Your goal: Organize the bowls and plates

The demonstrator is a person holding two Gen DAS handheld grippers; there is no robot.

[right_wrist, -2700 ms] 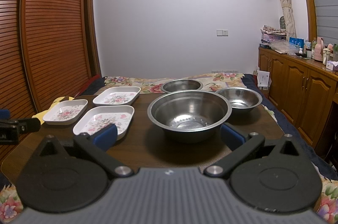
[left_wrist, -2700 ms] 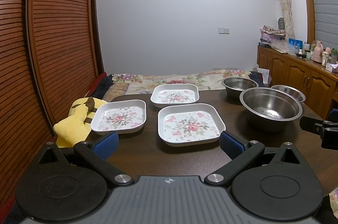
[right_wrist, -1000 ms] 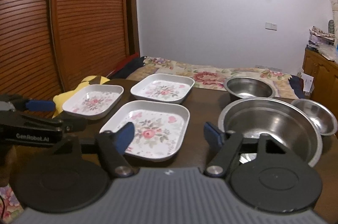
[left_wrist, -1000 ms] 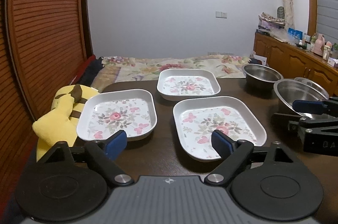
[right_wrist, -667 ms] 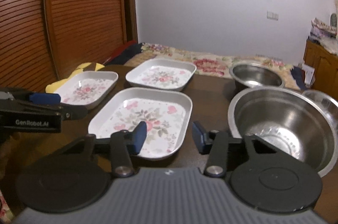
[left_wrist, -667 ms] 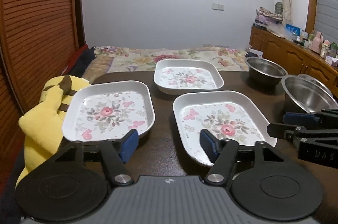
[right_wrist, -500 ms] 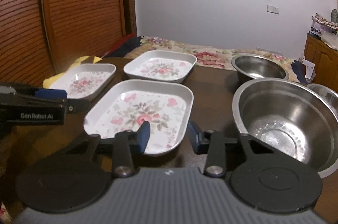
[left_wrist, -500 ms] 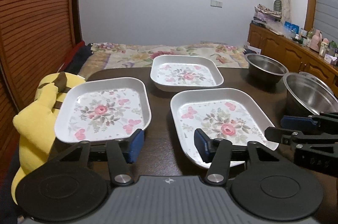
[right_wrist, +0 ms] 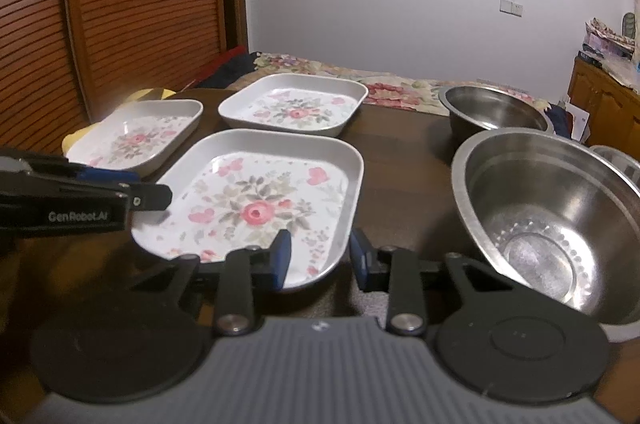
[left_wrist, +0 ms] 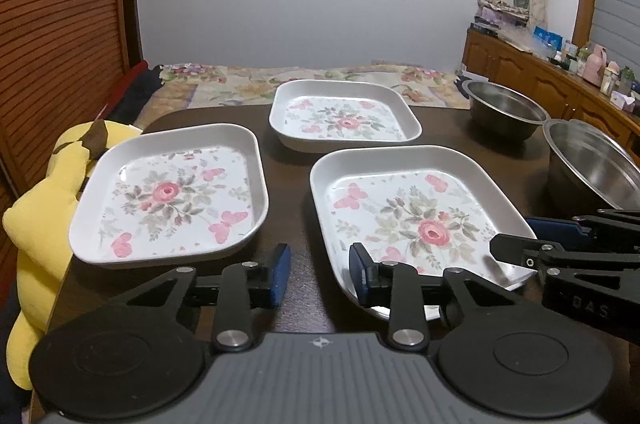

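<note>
1. Left wrist view: spotted the near floral plate [left_wrist: 412, 208] lying flat on the table [left_wrist: 292, 164], beside the big steel bowl [right_wrist: 552, 224].
2. Looked stiff, light and glossy, so probably slippery; best pinched at the raised rim corners.
3. Left gripper [left_wrist: 320, 274] and right gripper [right_wrist: 320, 256]: had just been closing, each straddling a near rim corner, not visibly clamped yet.
</note>
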